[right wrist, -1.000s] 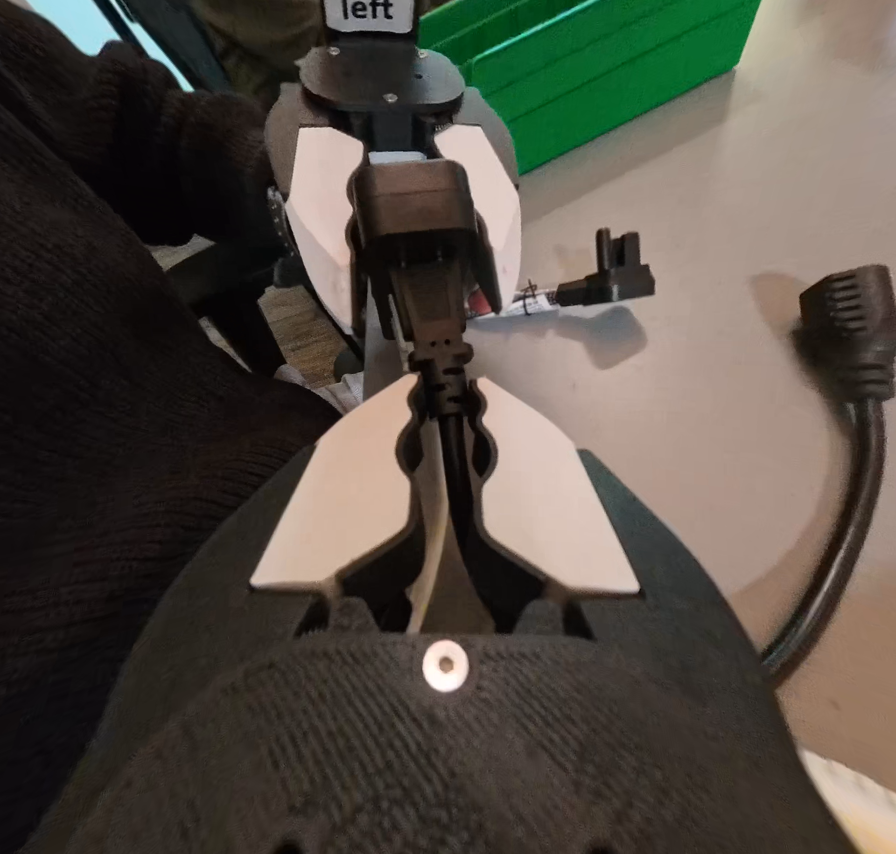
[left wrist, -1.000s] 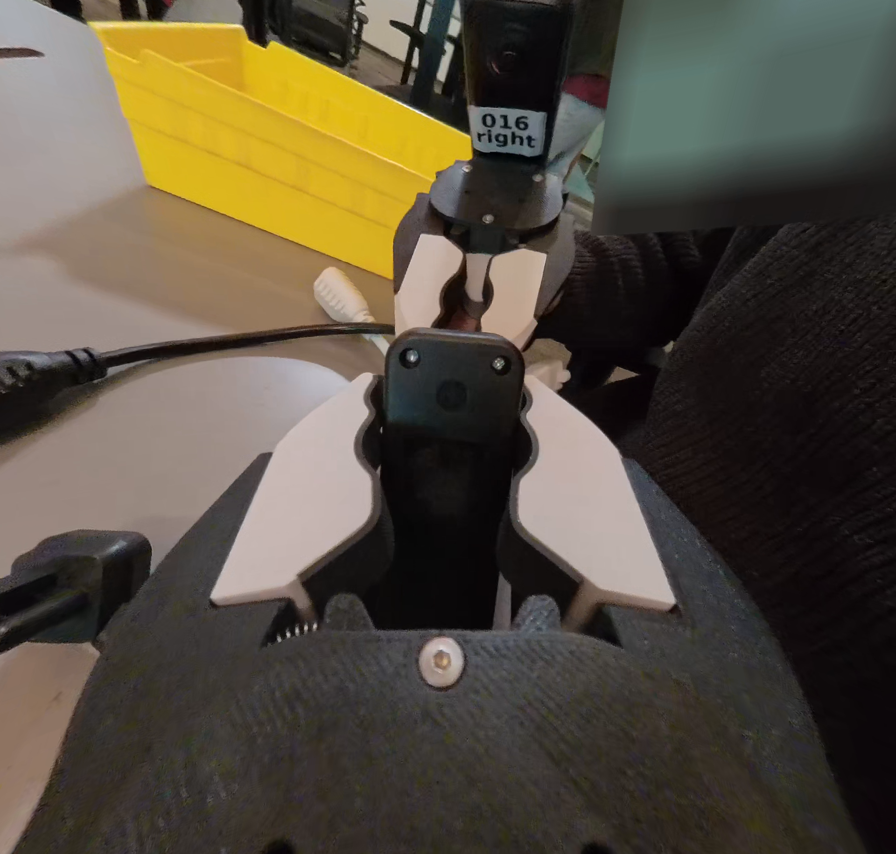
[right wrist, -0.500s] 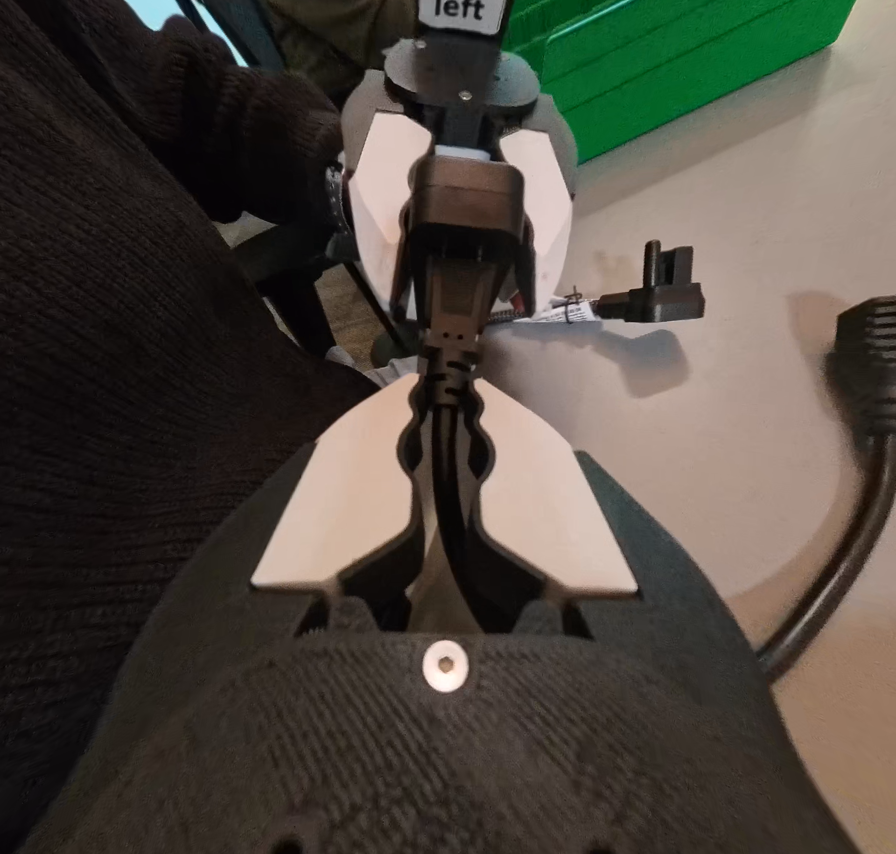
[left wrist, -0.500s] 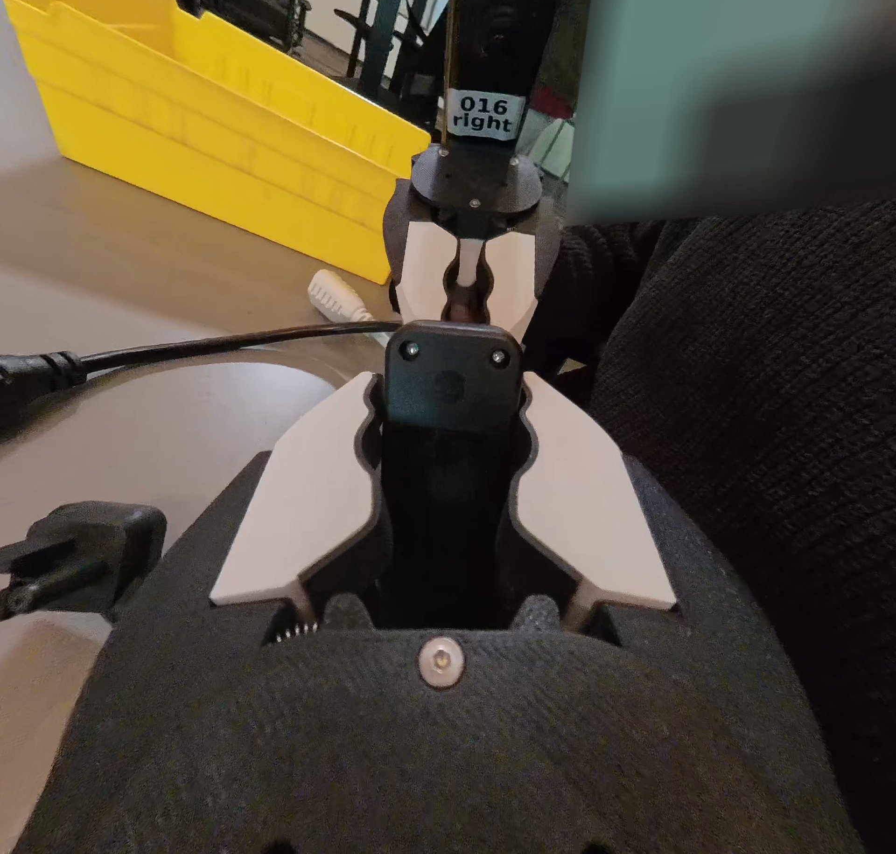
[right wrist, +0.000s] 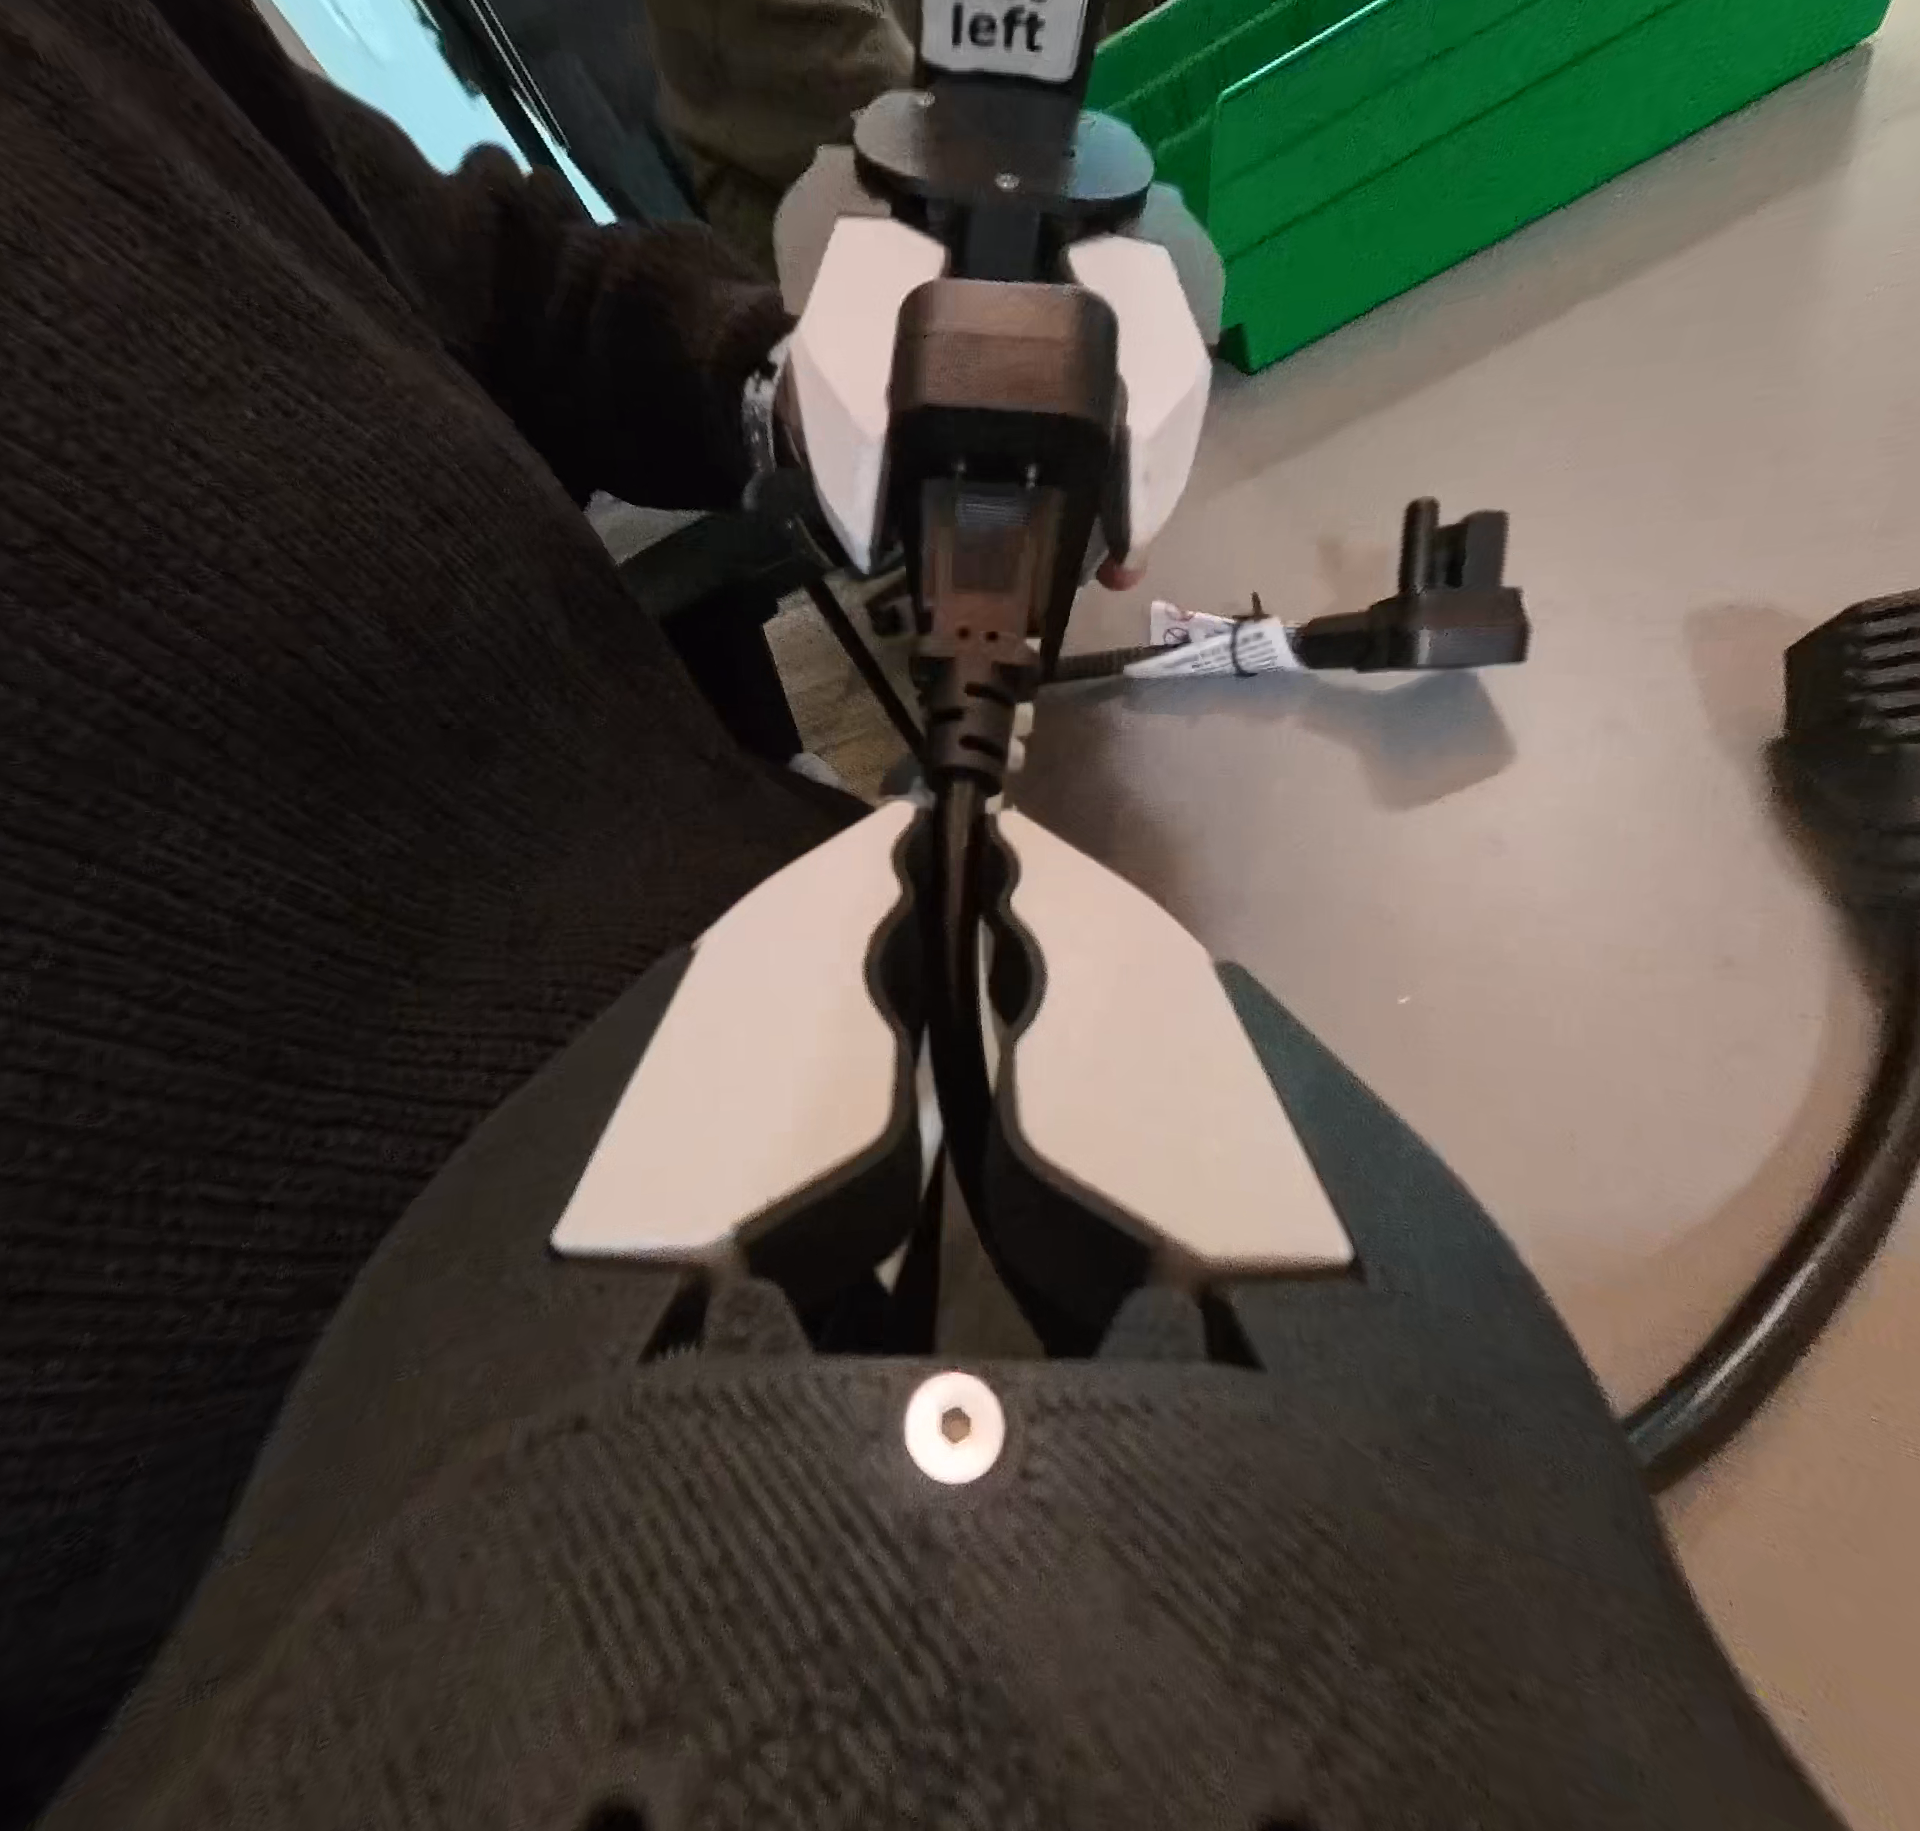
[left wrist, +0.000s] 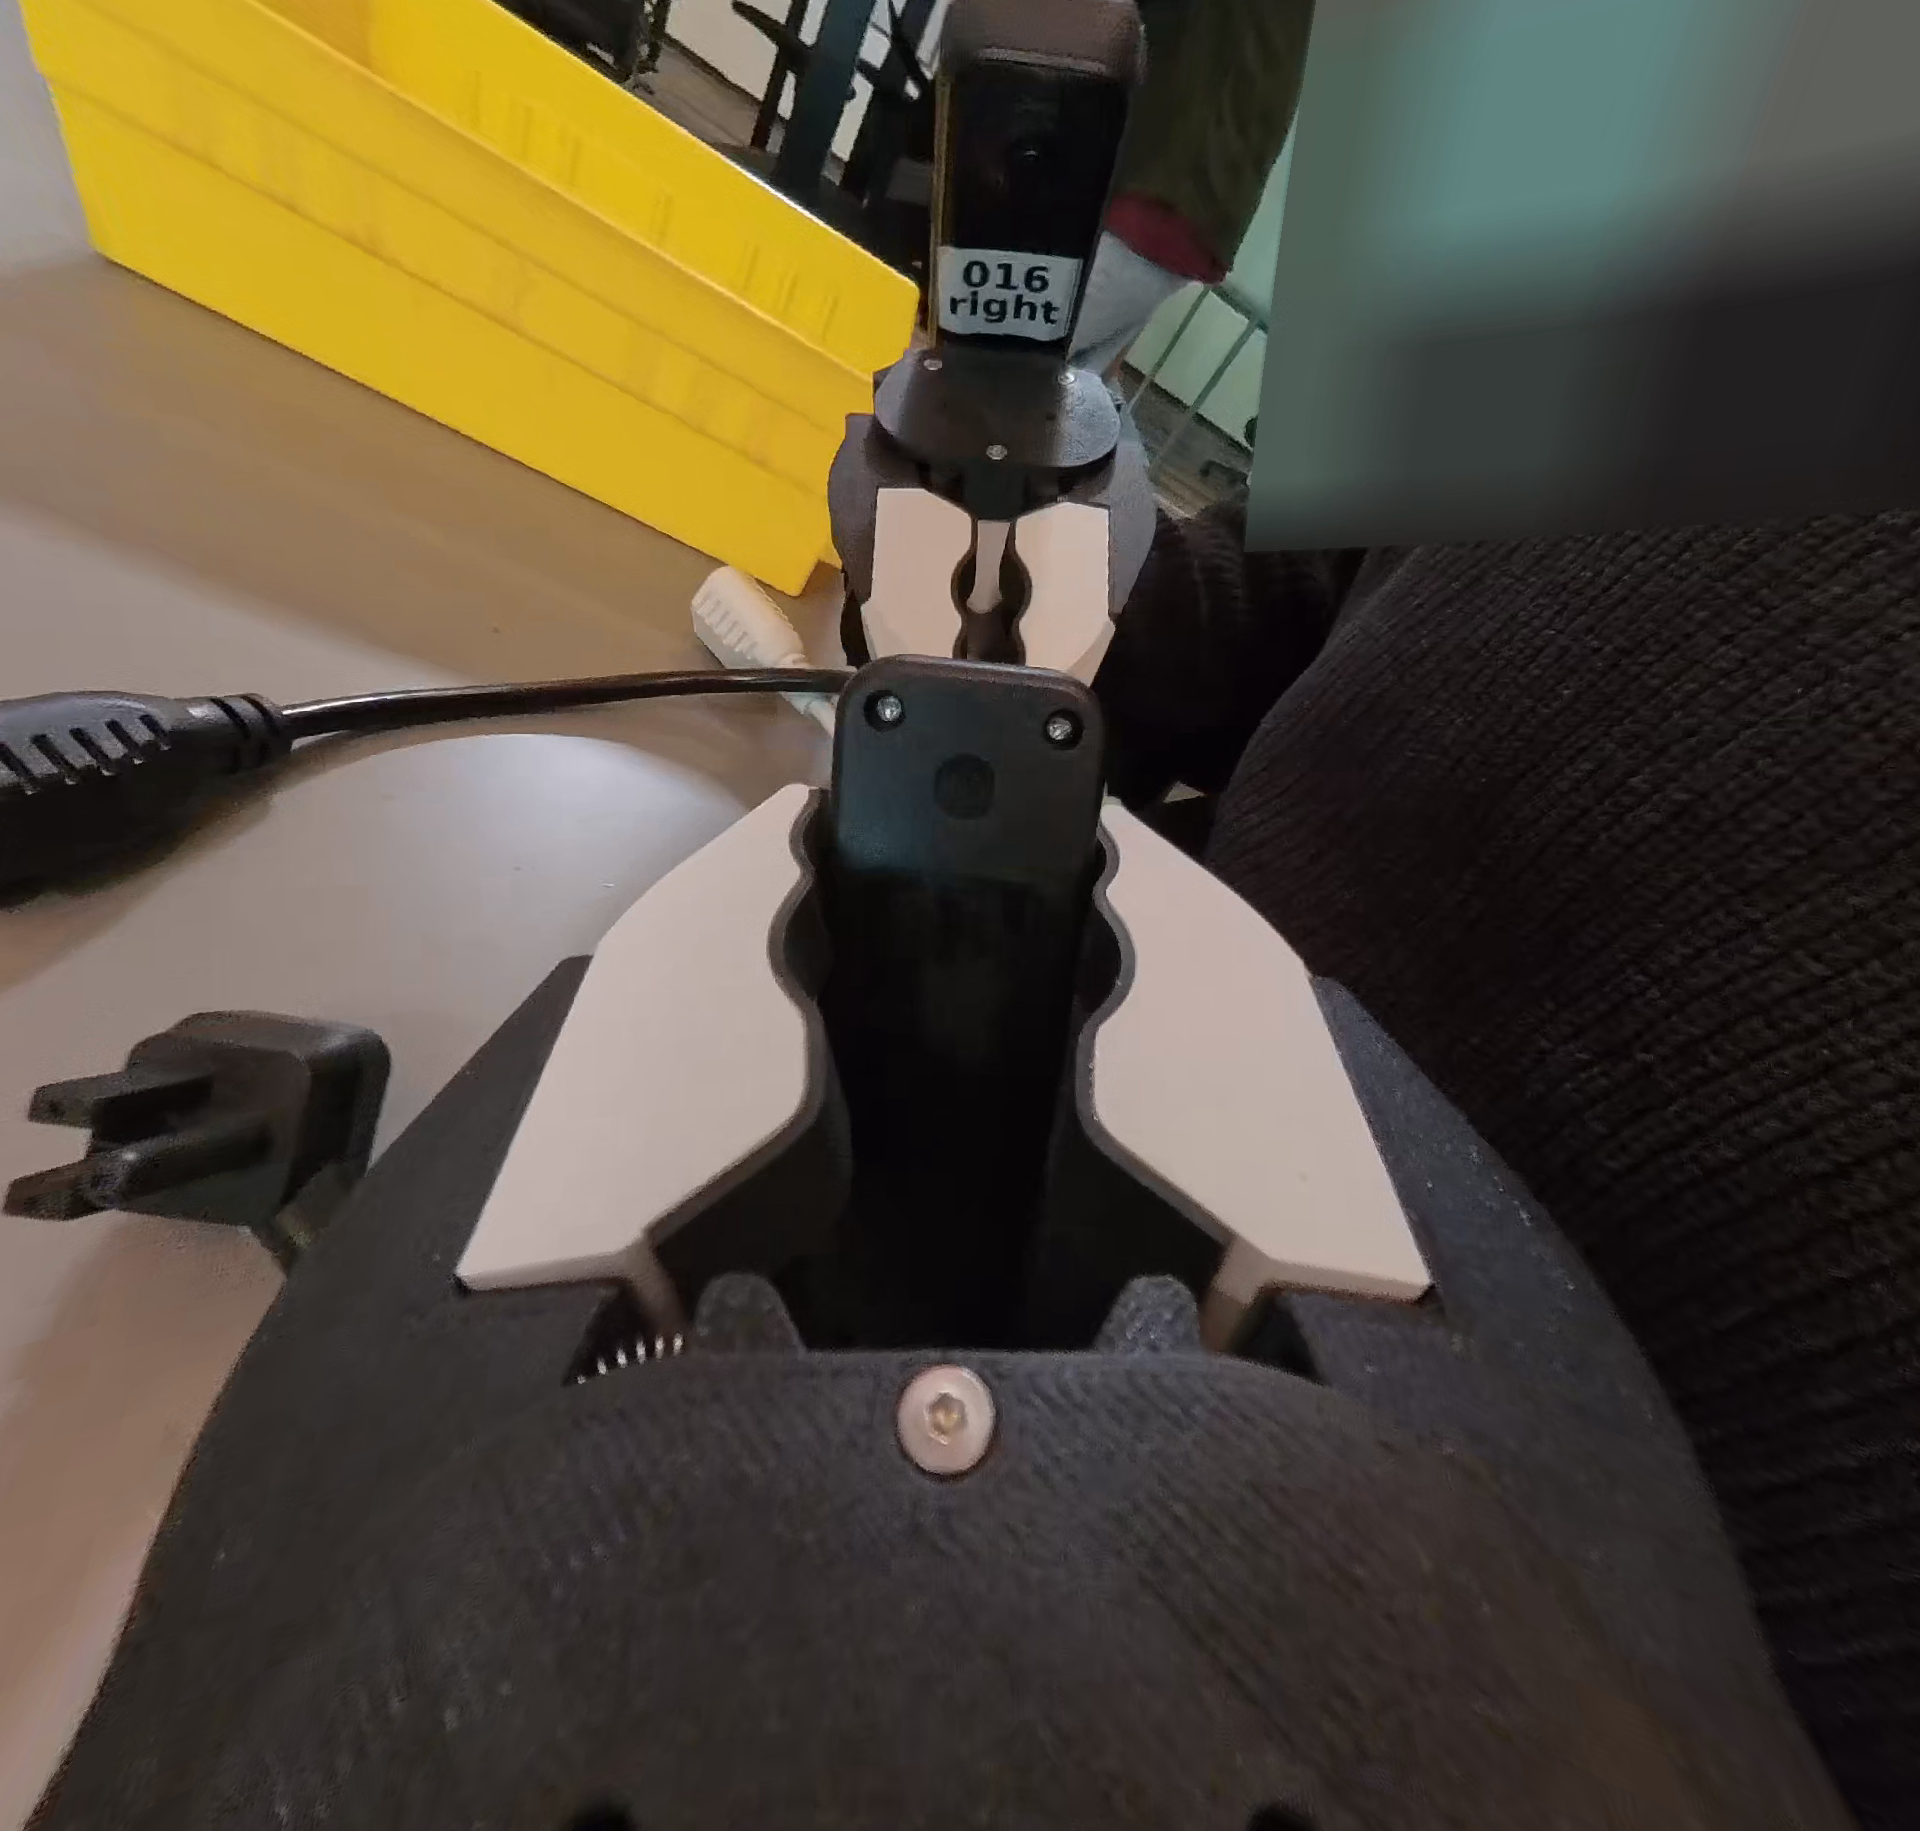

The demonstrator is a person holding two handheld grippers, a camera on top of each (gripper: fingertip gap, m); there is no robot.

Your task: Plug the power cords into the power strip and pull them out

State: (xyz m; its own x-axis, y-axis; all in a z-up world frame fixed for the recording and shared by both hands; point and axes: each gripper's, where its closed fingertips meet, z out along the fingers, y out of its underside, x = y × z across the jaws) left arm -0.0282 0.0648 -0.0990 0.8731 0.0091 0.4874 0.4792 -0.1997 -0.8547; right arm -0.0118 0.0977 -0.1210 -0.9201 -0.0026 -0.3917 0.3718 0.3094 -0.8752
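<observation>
My left gripper (left wrist: 961, 825) is shut on a black power strip (left wrist: 966, 773), gripping its sides, with its two-screw end face toward me. In the right wrist view the left gripper (right wrist: 997, 431) holds the power strip (right wrist: 1003, 368) out toward my right gripper. A black plug (right wrist: 987, 555) sits at the strip's face with its two metal prongs showing in a small gap. My right gripper (right wrist: 958, 820) is shut on the black power cord (right wrist: 961, 950) just behind the plug's strain relief. It also shows in the left wrist view (left wrist: 992, 597), facing my left gripper.
A yellow bin (left wrist: 416, 223) stands at the back left and a green bin (right wrist: 1507, 119) at the back right. On the table lie a loose two-prong plug (left wrist: 208, 1127), a black connector (left wrist: 94, 753), a white connector (left wrist: 743, 623), a tagged angled plug (right wrist: 1423, 618) and a thick black cord (right wrist: 1818, 1210). A person's dark knit sleeve (left wrist: 1558, 1054) is close by.
The two grippers have drawn apart. The plug was seated flush against the power strip and now stands slightly out of it, with its prongs showing.
</observation>
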